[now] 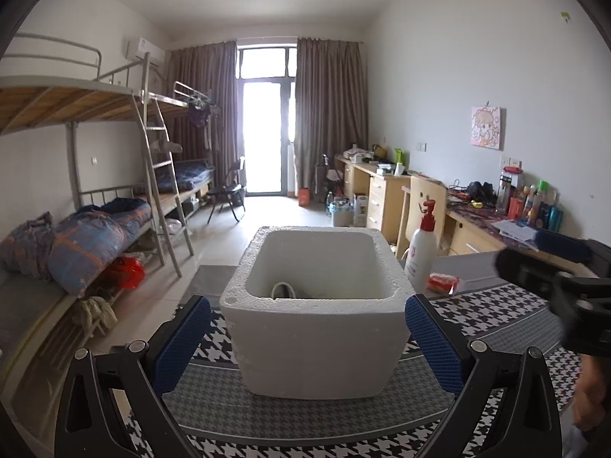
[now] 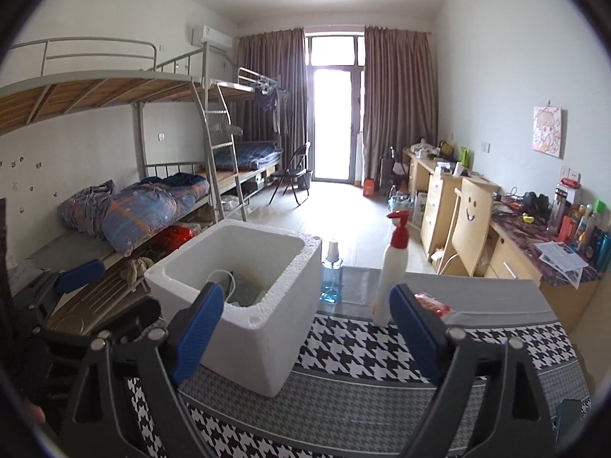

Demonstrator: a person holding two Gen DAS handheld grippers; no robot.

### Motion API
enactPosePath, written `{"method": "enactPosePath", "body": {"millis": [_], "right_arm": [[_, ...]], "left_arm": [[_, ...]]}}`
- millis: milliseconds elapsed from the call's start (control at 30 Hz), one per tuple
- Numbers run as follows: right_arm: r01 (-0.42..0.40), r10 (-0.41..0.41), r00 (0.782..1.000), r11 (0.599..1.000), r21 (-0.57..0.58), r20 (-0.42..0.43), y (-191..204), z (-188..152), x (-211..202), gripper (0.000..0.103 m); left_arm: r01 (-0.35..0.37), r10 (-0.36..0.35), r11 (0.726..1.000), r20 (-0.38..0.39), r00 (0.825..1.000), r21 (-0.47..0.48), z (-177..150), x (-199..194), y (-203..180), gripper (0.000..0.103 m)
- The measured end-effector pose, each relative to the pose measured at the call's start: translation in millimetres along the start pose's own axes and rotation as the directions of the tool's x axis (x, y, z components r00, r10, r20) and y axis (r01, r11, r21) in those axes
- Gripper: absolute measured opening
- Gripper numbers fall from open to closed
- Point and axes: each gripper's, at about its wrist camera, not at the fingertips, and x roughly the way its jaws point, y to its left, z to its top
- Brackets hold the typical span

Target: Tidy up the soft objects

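A white foam box (image 1: 317, 336) stands on the houndstooth-patterned table (image 1: 508, 313). Soft grey-green cloth with a pale loop lies in its bottom (image 2: 244, 286); only a sliver shows in the left wrist view (image 1: 284, 290). My left gripper (image 1: 307, 343) is open and empty, its blue pads on either side of the box front, apart from it. My right gripper (image 2: 307, 332) is open and empty, to the right of the box (image 2: 244, 305) and above the cloth-covered table (image 2: 362, 347). A small red packet (image 2: 433, 303) lies by the right finger.
A white pump bottle with a red top (image 2: 393, 267) and a blue liquid bottle (image 2: 331, 276) stand behind the box. Bunk beds with bedding (image 1: 88, 240) line the left wall. Desks with clutter (image 2: 534, 229) and a wooden chair (image 2: 471, 221) line the right.
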Motion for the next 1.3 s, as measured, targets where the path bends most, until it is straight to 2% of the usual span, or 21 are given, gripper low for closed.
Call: {"method": "enactPosePath", "body": {"millis": [100,267,567,733,900,1300], "right_arm": [[-0.002,0.002,1.000,1.000,0.005,0.017,-3,-5,-12,0.093],[0.015,-0.014,0.999,1.000,-0.015,0.039,-3,-17,-27,0.093],[0.027,-0.025,0.996,0.999,-0.027,0.081,-6,-37,-55,0.094],[0.022,-0.019,0.997,0.999,-0.029,0.076,-6,-43,-64,0.094],[0.027,-0.024,0.996,0.999,-0.037,0.085,-5,-55,-74,0.095],[0.021,-0.018,0.995,0.999,-0.028,0.101,-11,-75,-89,0.097]], "left_arm": [[0.004,-0.004,1.000,-0.009,1.000,0.000,-3,-3,-4,0.102],[0.011,-0.011,1.000,0.020,1.000,0.013,-4,-16,-11,0.102],[-0.028,0.024,0.998,0.081,0.996,0.059,-13,-37,-29,0.102],[-0.003,-0.001,0.999,0.089,0.996,0.050,-18,-45,-34,0.102],[-0.011,0.002,0.997,0.112,0.994,0.080,-23,-54,-45,0.102],[0.059,-0.066,0.996,0.114,0.991,0.063,-38,-73,-53,0.102]]}}
